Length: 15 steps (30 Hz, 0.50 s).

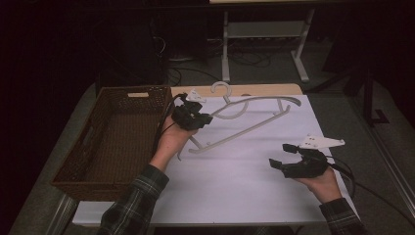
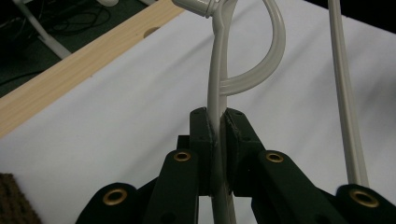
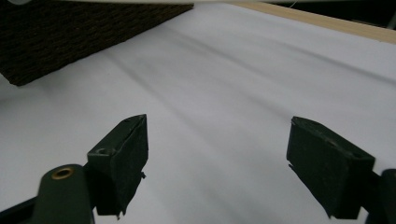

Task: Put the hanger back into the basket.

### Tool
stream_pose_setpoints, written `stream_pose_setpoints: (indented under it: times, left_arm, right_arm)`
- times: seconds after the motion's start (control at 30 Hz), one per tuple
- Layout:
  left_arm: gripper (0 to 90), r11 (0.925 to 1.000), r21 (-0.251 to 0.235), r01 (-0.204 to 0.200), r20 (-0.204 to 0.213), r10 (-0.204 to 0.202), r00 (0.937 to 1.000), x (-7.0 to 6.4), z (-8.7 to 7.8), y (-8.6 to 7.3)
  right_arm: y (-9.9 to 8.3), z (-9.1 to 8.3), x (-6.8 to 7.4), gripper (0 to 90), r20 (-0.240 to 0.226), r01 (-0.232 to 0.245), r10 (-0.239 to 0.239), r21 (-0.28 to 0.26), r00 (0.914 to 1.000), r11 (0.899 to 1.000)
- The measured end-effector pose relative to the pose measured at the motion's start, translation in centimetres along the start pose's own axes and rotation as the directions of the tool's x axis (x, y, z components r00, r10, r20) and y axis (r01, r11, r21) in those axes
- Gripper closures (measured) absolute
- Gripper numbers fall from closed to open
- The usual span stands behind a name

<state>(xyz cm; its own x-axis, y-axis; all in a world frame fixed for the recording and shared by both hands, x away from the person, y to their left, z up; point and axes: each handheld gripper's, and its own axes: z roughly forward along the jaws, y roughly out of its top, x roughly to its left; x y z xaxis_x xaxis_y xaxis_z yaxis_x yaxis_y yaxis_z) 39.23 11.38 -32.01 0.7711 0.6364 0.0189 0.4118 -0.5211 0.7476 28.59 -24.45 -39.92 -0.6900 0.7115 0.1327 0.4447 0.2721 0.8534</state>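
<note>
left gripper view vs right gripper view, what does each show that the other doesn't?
Left gripper view: the left tool shut on the arm of a white hanger, the hanger's loop and a straight bar beside it.

Right gripper view: the right tool open with nothing between its jaws, and a long side wall of the wicker basket.

Both: the white sheet covering the table and the bare wooden edge beyond it.

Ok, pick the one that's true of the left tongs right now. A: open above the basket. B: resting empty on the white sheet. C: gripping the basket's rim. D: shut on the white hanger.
D: in the left gripper view the left tongs are pinched on the hanger, beside the basket.
</note>
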Motion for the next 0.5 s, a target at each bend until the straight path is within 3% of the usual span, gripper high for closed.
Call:
stream_pose_setpoints:
  times: [0.2,0.3,0.5]
  left_arm:
    - [83.0,0.9999,0.012,0.007,-0.004,-0.007,1.0000,0.3,-1.9,0.1]
    - [83.0,0.9995,0.029,-0.010,-0.019,0.010,0.9998,0.5,-2.9,0.3]
    - [83.0,0.9997,0.010,0.022,-0.036,-0.021,0.9991,2.1,-5.1,-0.1]
  right_arm:
    - [-0.8,-0.6,0.2,17.2,-0.002,0.007,-0.007,0.005,1.0000,1.000]
    - [-1.0,-0.7,0.1,17.0,0.003,0.011,-0.011,0.017,0.9999,1.000]
    - [-1.1,-0.7,-0.2,17.0,0.013,0.005,-0.005,0.010,0.9999,1.000]
